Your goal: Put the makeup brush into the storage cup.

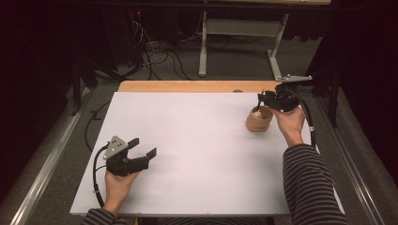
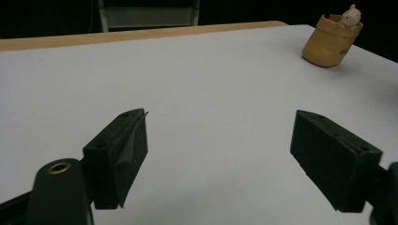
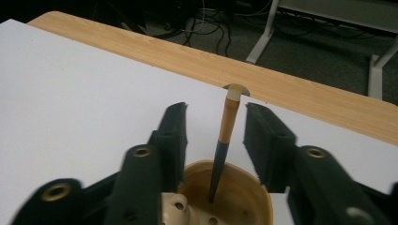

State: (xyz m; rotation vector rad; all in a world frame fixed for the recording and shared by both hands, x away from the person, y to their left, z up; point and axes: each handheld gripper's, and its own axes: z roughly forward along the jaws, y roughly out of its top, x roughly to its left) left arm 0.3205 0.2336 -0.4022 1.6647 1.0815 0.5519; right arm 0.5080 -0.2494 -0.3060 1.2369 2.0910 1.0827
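Upright between the right gripper's (image 3: 215,119) parted, untouching jaws stands a pen (image 3: 224,145) in the tan cup (image 1: 259,119); left gripper (image 1: 143,147) open, empty, well apart.

The bench (image 1: 187,140) has a plain white top, with a strip of light wood grain (image 1: 187,86) showing along its far edge. The cup (image 1: 259,119) is tan, a warm mustard yellow in the left gripper view, with a small dark mark on its side. A cream-white little figure (image 2: 349,16) sits at its rim. The pen (image 3: 225,140) standing in the cup is dark navy below, orange-tan above, and pale cream at the tip. The left tongs (image 1: 144,147) and the right tongs (image 3: 214,136) are matt black, with brass-coloured rings at their screw holes; a grey plate tops each. The sleeve (image 1: 307,187) is striped in dark and grey bands. The floor is grey carpet.
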